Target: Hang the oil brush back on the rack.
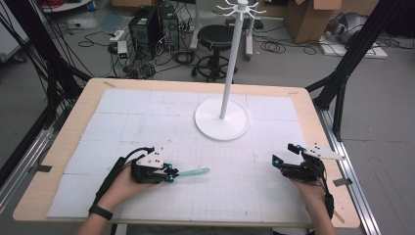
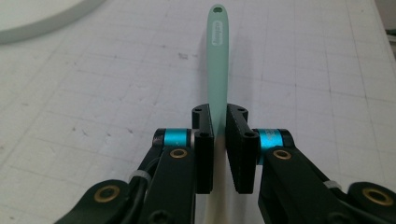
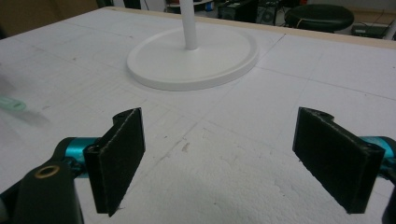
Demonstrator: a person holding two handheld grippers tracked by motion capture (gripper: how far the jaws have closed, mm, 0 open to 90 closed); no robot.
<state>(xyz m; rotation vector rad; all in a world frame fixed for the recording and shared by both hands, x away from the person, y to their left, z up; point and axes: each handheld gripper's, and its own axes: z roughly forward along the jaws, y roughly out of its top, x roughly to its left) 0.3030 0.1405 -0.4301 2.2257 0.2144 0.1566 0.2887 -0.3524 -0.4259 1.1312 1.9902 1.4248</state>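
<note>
Near the front-left corner of the wooden table covered with white gridded sheets [image 1: 122,105], the person's left hand [image 1: 122,183] holds the left gripper [image 1: 172,172] low over the surface. Its two black jaws are clenched on a slim mint-green plastic utensil handle [image 2: 217,60], which points away from the gripper toward the right side of the table. In the left gripper view the handle runs straight out between the jaws, and a small hole and an embossed label can be seen near its far end; the other end is hidden between the jaws. Further right, near the middle of the back half of the table, stands a white stand with a round flat base [image 1: 221,120] and a tall thin pole, with short hooks at the top. Near the front-right corner, the right hand [image 1: 313,188] holds the right gripper [image 1: 284,154]; its jaws are wide apart and grasp nothing, with bare white sheet between them.
</note>
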